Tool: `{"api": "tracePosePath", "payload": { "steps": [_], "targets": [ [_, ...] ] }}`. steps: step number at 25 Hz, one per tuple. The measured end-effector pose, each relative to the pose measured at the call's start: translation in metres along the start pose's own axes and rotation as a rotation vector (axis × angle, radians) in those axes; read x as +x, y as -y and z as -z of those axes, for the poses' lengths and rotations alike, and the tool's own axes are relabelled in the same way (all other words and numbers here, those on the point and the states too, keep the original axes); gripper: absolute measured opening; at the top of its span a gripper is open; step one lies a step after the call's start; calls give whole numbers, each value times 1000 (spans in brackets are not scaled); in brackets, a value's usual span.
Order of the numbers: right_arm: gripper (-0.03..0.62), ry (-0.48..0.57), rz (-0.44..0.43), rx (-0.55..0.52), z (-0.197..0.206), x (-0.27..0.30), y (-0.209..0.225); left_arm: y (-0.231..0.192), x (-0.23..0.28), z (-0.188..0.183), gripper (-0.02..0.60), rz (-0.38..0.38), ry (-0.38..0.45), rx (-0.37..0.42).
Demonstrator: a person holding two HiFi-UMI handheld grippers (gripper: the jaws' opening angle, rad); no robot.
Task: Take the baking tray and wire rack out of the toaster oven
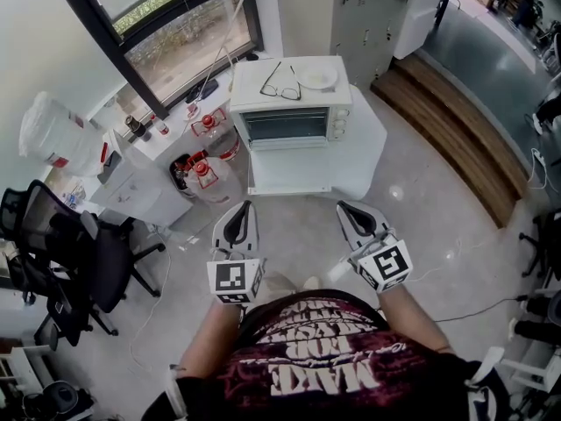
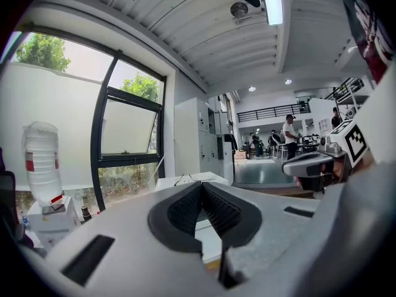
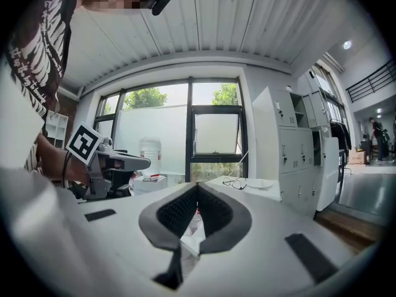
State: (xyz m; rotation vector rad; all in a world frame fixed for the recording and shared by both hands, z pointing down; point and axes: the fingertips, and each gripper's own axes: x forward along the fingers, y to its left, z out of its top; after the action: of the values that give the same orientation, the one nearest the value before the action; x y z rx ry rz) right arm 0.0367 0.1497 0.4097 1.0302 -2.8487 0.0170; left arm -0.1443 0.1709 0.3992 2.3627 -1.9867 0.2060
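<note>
L gripper [image 1: 238, 210] + R gripper [image 1: 352, 210] both fully closed, nothing held, level, near the table [image 1: 355, 160]. Toaster oven [image 1: 289, 121] sits on it, door closed (glasses [image 1: 280, 84], plate [image 1: 317, 79] on top).

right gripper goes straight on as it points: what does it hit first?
Probably the front of the toaster oven on the white table. The shut right gripper aims that way; exact height unclear.

Smooth white toaster oven [image 1: 289, 103], glass door [image 1: 285, 126], glossy polished floor [image 1: 438, 226], wooden step [image 1: 456, 130]
</note>
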Motion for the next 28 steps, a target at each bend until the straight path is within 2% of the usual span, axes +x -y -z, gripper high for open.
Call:
{"api": "tracePosePath", "payload": {
  "steps": [5, 12, 18, 28],
  "targets": [
    [3, 4, -10, 19, 4, 3, -3, 2, -1, -2, 6, -4, 1, 18],
    [3, -15, -3, 20, 10, 15, -3, -7, 7, 10, 6, 13, -16, -5],
    [3, -17, 25, 33, 10, 29, 3, -12, 22, 8, 6, 53, -10, 4],
    [3, -30, 17, 32, 4, 77, -4, -50, 47, 6, 6, 71, -12, -8]
  ]
}}
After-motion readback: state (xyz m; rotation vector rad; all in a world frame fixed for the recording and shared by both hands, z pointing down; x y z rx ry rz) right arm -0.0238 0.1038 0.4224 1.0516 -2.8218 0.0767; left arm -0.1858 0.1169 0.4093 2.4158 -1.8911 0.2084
